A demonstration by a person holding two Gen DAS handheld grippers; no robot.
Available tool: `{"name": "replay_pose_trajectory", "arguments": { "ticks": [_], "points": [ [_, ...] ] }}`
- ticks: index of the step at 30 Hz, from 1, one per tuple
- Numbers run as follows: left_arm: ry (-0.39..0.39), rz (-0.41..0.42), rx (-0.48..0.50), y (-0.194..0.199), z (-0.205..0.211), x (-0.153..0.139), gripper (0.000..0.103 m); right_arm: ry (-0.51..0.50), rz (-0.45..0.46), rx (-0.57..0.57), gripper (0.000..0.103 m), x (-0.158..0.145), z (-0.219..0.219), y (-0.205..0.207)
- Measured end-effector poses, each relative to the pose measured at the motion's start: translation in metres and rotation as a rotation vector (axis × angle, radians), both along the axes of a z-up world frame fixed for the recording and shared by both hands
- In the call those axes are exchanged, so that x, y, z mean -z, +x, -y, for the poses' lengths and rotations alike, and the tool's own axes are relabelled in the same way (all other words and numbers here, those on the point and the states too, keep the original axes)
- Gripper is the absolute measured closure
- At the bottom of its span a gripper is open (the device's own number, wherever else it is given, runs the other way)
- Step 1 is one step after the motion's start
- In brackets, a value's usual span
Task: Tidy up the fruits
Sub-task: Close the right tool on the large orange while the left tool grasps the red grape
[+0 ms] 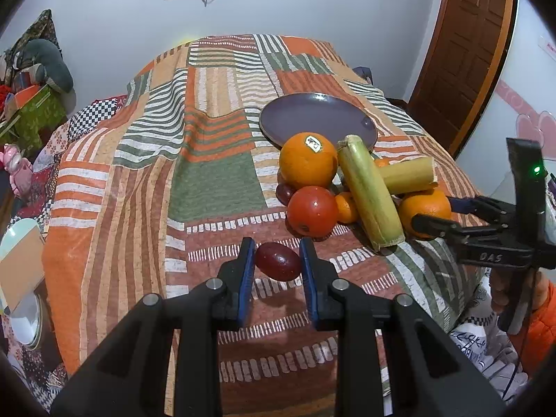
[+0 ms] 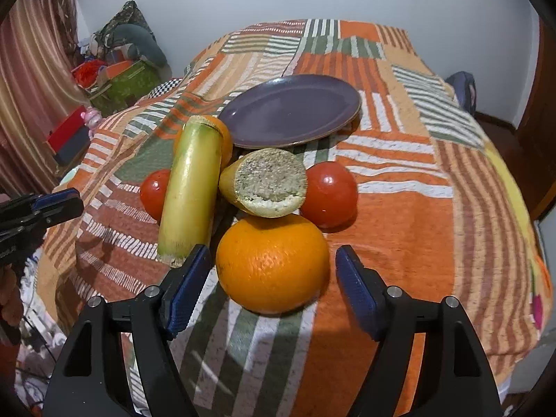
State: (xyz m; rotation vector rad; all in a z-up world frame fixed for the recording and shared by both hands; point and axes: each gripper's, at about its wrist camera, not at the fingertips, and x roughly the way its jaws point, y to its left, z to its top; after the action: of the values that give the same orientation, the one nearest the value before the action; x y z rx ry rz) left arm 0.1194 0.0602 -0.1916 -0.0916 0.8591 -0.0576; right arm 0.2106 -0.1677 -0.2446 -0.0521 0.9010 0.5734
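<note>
A purple plate (image 1: pixel 314 118) lies bare on the patchwork bedspread; it also shows in the right wrist view (image 2: pixel 292 109). In front of it is a heap of fruit: a large orange (image 1: pixel 307 160) with a sticker, a red tomato (image 1: pixel 312 211), two yellow-green cane pieces (image 1: pixel 370 191), small oranges. My left gripper (image 1: pixel 278 260) stands open around a dark red plum (image 1: pixel 278 261), pads close to it on both sides. My right gripper (image 2: pixel 272 271) is open around a big orange (image 2: pixel 272 264), not touching it. It also shows in the left wrist view (image 1: pixel 427 219).
The bedspread (image 2: pixel 434 208) covers a bed whose edges drop away left and right. Clutter, boxes and a green bag (image 2: pixel 128 80) stand on the floor at left. A brown door (image 1: pixel 465 45) is at the far right. A second tomato (image 2: pixel 328 194) lies right of the cane pieces.
</note>
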Motion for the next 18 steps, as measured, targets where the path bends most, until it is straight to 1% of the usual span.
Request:
{"name": "replay_pose_trajectory", "arguments": {
  "ticks": [1, 2, 7, 9, 14, 18],
  "points": [
    [-0.002, 0.002, 0.0, 0.0, 0.0, -0.001, 0.077, -0.002, -0.004, -0.002, 0.032, 0.002, -0.001, 0.001],
    [-0.004, 0.005, 0.0, 0.0, 0.0, -0.002, 0.077, -0.002, -0.008, -0.004, 0.039, 0.004, -0.002, 0.001],
    [-0.004, 0.033, 0.007, 0.005, 0.003, -0.013, 0.077, 0.012, -0.016, -0.004, 0.041, -0.001, 0.005, -0.004],
    [0.001, 0.047, 0.014, 0.009, 0.006, -0.017, 0.077, 0.013, -0.005, -0.002, 0.041, -0.005, 0.009, -0.007],
    [0.012, 0.095, 0.035, 0.02, 0.014, -0.032, 0.077, 0.01, 0.065, 0.027, 0.041, -0.028, 0.023, -0.009],
    [0.012, 0.131, 0.05, 0.033, 0.02, -0.046, 0.077, 0.021, 0.147, 0.062, 0.041, -0.055, 0.035, -0.005]
  ]
}}
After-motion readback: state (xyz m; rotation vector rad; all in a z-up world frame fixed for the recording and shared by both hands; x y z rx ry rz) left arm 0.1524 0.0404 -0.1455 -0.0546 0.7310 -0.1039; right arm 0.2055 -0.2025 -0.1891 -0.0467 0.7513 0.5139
